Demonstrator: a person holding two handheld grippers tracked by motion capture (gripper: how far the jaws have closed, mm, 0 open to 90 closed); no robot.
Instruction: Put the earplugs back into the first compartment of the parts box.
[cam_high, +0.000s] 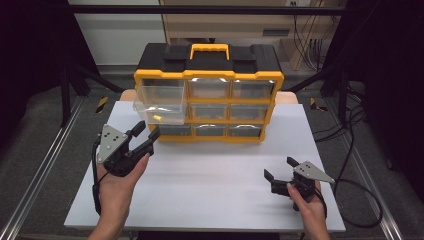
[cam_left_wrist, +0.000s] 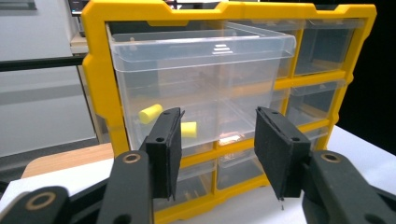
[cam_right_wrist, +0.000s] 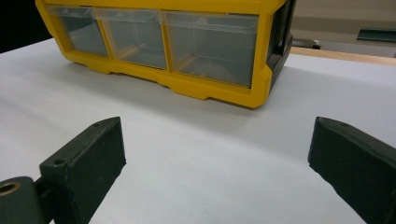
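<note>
Drawer (cam_high: 159, 102) is sticking out of the top-left slot of the yellow cabinet (cam_high: 209, 75) near the table's (cam_high: 210, 175) far edge, and the left gripper (cam_high: 145, 134), jaws apart and empty, is needing a square push on its front.

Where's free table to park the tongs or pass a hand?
Free: white table between the left tongs and right tongs, in front of the organizer; also the strip right of it. Crowded: front-left, where the pulled-out drawer overhangs.
</note>
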